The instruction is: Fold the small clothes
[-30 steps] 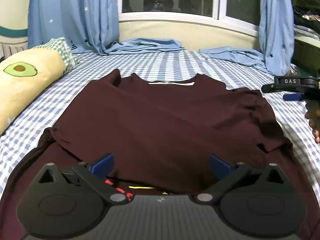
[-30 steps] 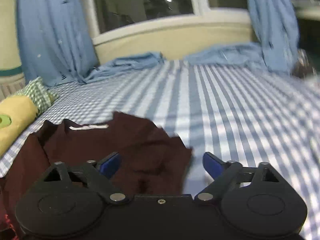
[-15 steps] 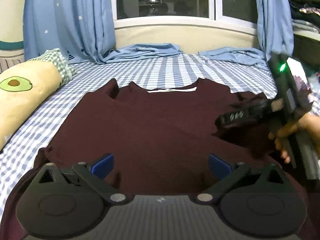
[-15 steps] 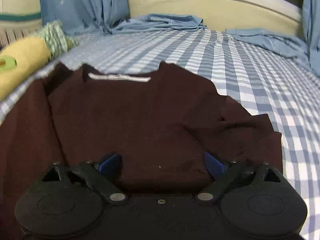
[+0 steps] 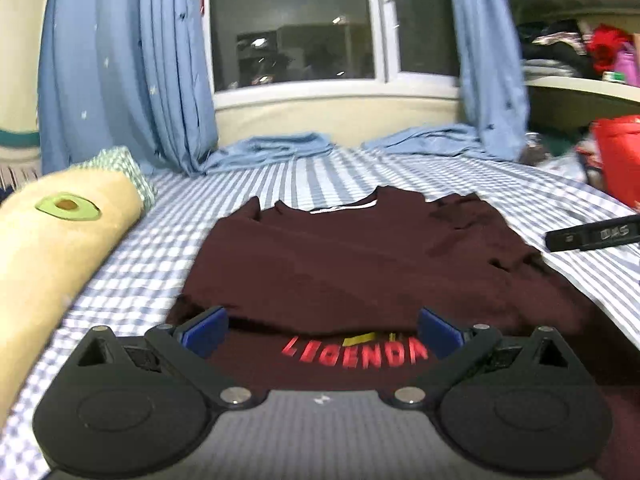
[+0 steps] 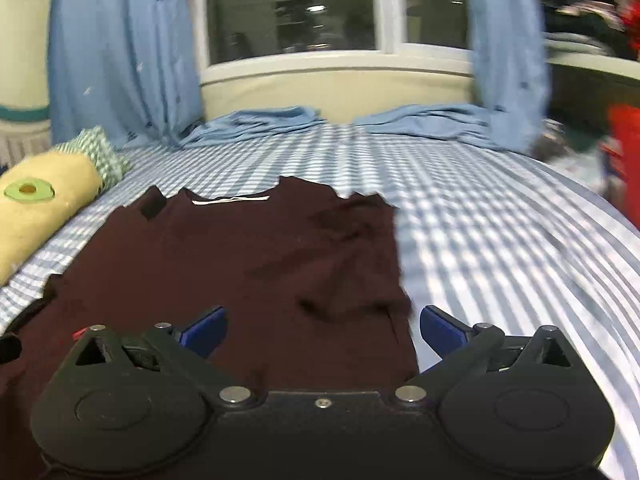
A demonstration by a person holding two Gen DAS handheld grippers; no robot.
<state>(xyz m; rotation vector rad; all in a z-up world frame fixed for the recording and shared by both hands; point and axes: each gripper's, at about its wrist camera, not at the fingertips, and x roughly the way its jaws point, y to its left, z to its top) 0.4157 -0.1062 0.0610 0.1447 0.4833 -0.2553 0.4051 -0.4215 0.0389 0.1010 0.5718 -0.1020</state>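
A dark maroon T-shirt (image 5: 360, 264) lies on the blue-and-white checked bed, collar toward the window, its sides folded inward. Red letters (image 5: 352, 354) show on a lower layer near its front edge. My left gripper (image 5: 320, 334) hovers over that front edge, jaws wide apart with nothing between them. In the right wrist view the same T-shirt (image 6: 240, 264) fills the left half, a rumpled sleeve folded in at its right side. My right gripper (image 6: 320, 330) hangs over the shirt's right edge, its jaws opening, no cloth pinched. The right gripper (image 5: 592, 236) also shows at the left view's right edge.
A long yellow avocado pillow (image 5: 52, 252) lies along the bed's left side, with green checked cloth (image 5: 120, 168) behind it. Blue curtains (image 5: 128, 72) pool on the bed (image 6: 500, 248) below the window. A red thing (image 5: 620, 156) and cluttered shelves stand at the right.
The right gripper reached in over the shirt's right sleeve half a second ago and has drawn back to the right. Both cameras have pulled back and tilted up; the red letters show again.
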